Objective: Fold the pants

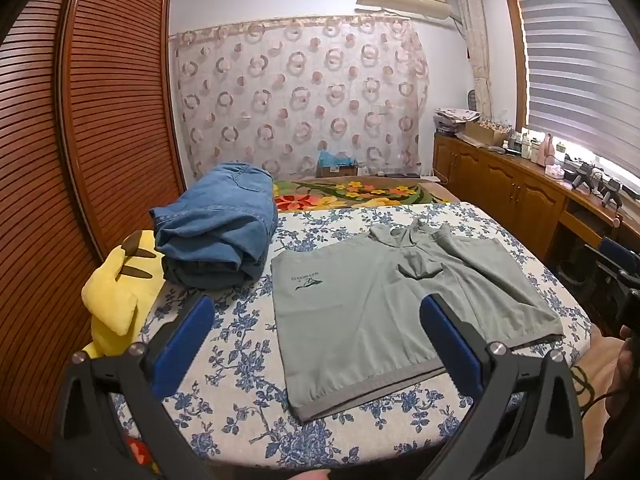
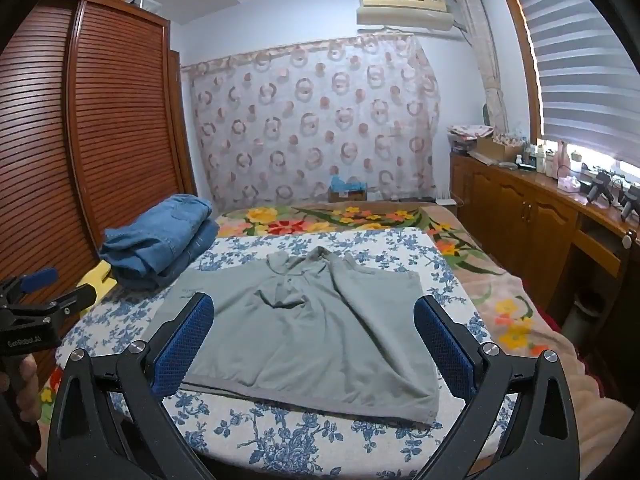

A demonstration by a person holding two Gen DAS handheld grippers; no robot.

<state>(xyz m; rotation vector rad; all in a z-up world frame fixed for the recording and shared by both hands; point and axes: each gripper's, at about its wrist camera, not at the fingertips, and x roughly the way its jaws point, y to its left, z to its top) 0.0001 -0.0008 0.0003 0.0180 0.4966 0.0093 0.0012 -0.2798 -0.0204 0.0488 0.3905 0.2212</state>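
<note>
Bed [image 1: 248, 360] with blue-floral sheet fills the near scene; flowered blanket [image 1: 360, 194] at far end and right side. Louvred wardrobe [image 1: 80, 120] on left, wooden cabinets [image 1: 500, 184] on right.

Grey-green garment [image 1: 380, 312] lies flat at centre of sheet, banded hem nearest, loose bunched flaps at far end. Task calls it pants; cut not certain from either view. Judged light, soft, thin, non-slippery on cotton; will drape and crease easily. Best hold: the two near hem corners, one per tool.

Folded blue jeans [image 1: 216, 236] stacked far left, just beside the garment's left edge, could crowd a leftward fold. Yellow plush toy [image 1: 116, 296] at left bed edge, clear of work.

Left gripper [image 1: 316, 328] jaws spread wide, nothing held, hovering over near left hem. Right gripper [image 2: 314, 328] likewise wide apart, empty, above near hem.
</note>
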